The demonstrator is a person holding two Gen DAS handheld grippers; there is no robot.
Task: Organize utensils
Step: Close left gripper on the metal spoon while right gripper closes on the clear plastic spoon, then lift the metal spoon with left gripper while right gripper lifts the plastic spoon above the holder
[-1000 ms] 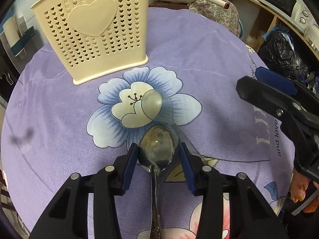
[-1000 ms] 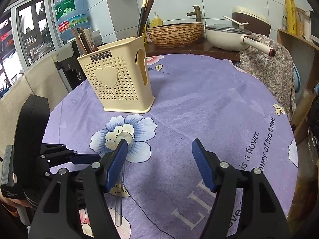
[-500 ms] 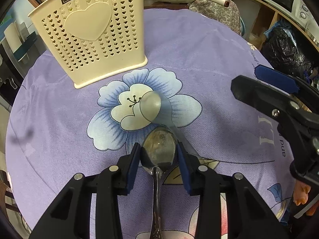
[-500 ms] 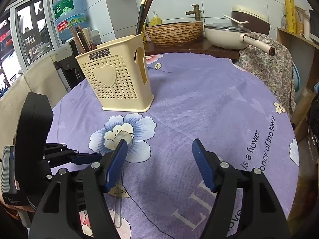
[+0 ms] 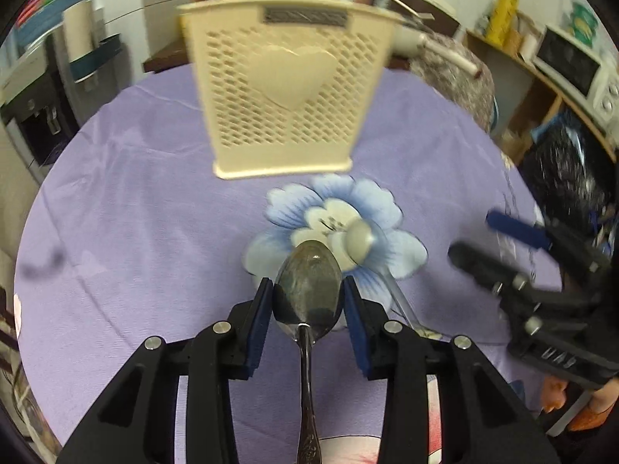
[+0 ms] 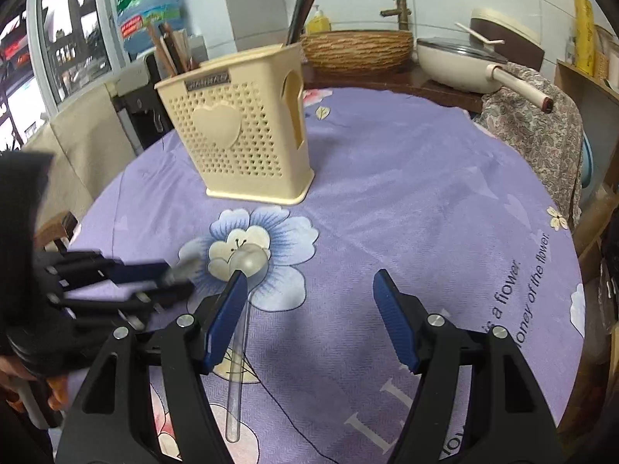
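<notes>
My left gripper (image 5: 308, 305) is shut on a metal spoon (image 5: 308, 294), bowl forward, lifted above the purple tablecloth and facing the cream perforated utensil holder (image 5: 285, 102). A clear plastic spoon (image 5: 361, 239) lies on the blue flower print beside it; it also shows in the right wrist view (image 6: 247, 266). My right gripper (image 6: 309, 317) is open and empty, low over the table. The holder (image 6: 240, 135) has chopsticks (image 6: 174, 50) standing in it. The left gripper (image 6: 127, 278) shows blurred at left.
A white pan (image 6: 464, 62), a wicker basket (image 6: 356, 46) and a tap stand on the counter behind the table. A patterned cloth (image 6: 537, 116) hangs over the chair at the right. A microwave (image 5: 576, 65) is on shelves at the far right.
My left gripper has lifted the metal spoon off the cloth and swung up and forward to face the holder. The clear spoon stays on the table. The right gripper has barely moved.
</notes>
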